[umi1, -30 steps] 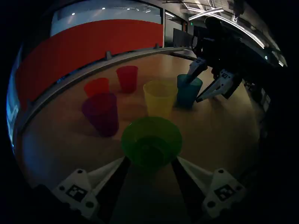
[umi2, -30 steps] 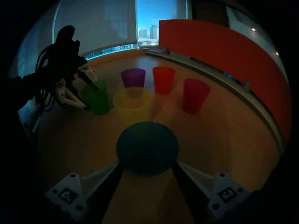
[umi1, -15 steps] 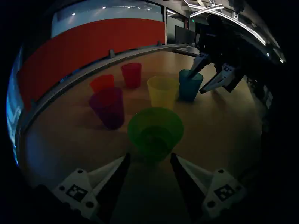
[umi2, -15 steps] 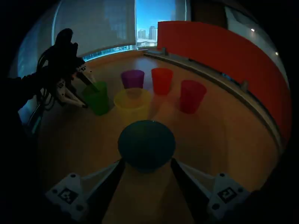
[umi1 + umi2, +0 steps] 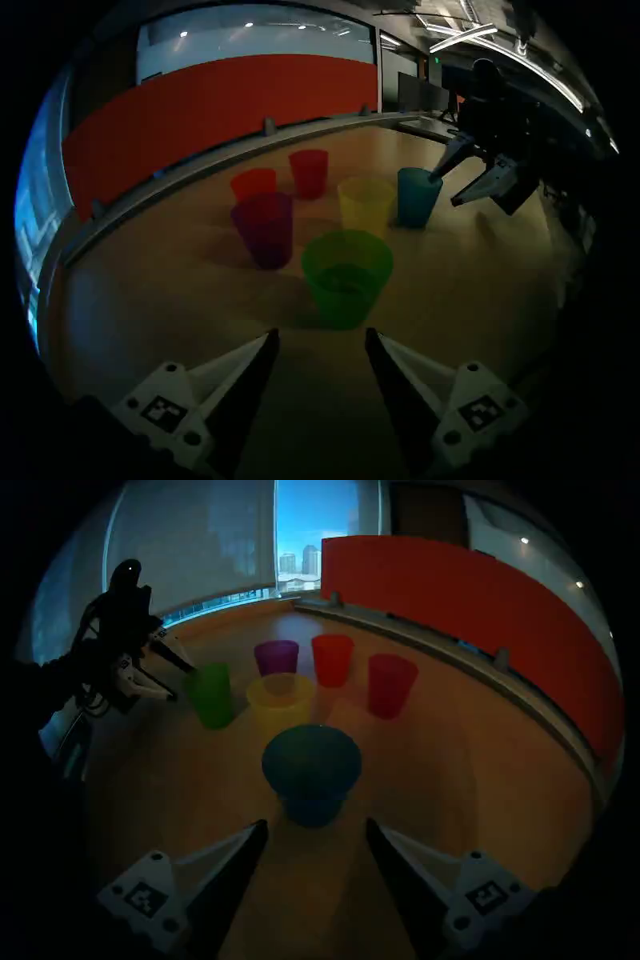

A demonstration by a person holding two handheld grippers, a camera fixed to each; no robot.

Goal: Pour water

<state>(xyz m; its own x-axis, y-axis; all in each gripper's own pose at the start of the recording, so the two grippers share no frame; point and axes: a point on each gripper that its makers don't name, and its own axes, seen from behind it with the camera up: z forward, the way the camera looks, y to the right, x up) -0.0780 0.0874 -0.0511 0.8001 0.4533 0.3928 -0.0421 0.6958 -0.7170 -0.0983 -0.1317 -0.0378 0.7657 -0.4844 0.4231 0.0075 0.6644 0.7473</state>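
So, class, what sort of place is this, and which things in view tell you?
Probably an office or meeting room in a city building: a large wooden table, a long red partition beside it, and a window looking onto distant towers.

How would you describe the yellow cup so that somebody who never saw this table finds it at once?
On the wooden table beside the long red wall panel stands a cluster of six plastic cups. The yellow cup is near its middle, next to the green cup and the teal cup; it is the only yellow one.
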